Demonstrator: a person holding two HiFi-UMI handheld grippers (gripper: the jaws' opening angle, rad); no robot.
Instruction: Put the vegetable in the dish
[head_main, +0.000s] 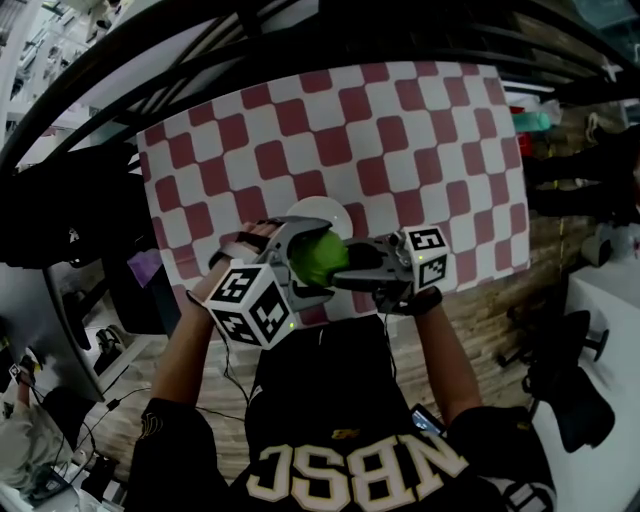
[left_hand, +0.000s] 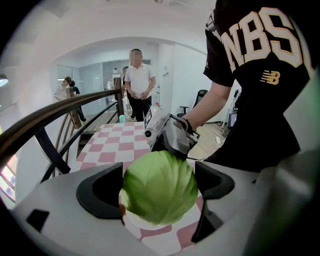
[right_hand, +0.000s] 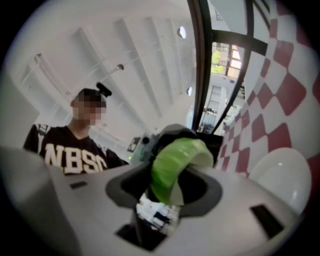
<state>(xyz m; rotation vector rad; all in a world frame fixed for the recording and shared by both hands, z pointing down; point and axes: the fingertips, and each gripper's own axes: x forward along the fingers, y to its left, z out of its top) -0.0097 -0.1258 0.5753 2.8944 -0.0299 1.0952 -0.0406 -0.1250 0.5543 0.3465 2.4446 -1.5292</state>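
Note:
A green cabbage half hangs in the air just in front of the white dish, near the front edge of the checkered table. My left gripper comes from the lower left and is shut on it; in the left gripper view both pads touch the cabbage. My right gripper reaches in from the right. Its jaws stand around the cabbage with a dark gap on one side, so it is open. The dish shows low at the right in the right gripper view.
A red-and-white checkered cloth covers the table. A black railing curves behind it. Two people stand far off past the table. A black office chair is at the right on the wooden floor.

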